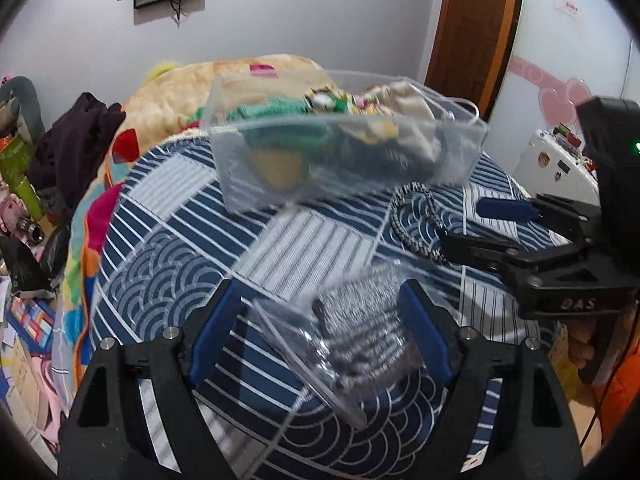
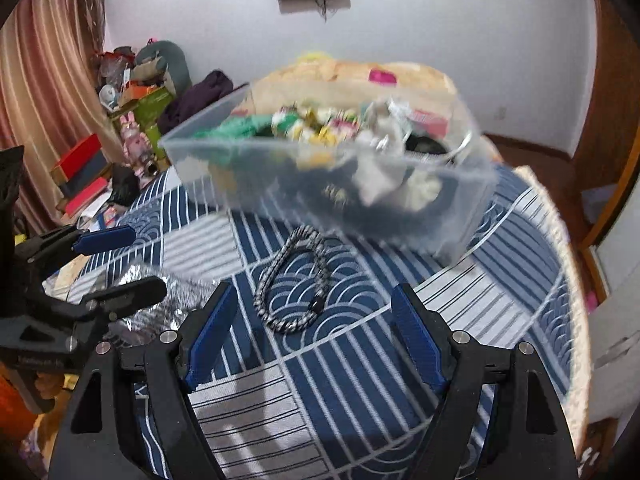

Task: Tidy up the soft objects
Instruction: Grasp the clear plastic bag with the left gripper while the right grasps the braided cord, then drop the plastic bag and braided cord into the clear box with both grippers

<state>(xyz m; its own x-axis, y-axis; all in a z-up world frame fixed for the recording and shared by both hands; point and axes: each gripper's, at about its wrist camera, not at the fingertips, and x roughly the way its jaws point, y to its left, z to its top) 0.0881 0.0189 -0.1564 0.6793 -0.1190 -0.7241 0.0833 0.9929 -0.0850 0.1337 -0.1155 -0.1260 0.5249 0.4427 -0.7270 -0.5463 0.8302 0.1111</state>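
Note:
A clear plastic bin [image 1: 344,176] [image 2: 452,208] stands on the bed, holding several soft items: green cloth [image 1: 280,114], pale cloth [image 2: 380,152] and patterned pieces. My left gripper [image 1: 320,320] is open, its blue pads on either side of a clear packet of grey striped fabric [image 1: 364,320] without touching it; the packet also shows in the right wrist view [image 2: 168,300]. A braided black-and-white cord loop [image 2: 296,280] [image 1: 416,220] lies in front of the bin. My right gripper [image 2: 312,328] is open and empty, just short of the cord.
The bedcover [image 2: 340,380] is navy and white patchwork. A beige blanket [image 1: 192,84] is heaped behind the bin. Boxes and clutter [image 2: 88,176] fill the floor on the left. A wooden door [image 1: 472,20] stands at the right.

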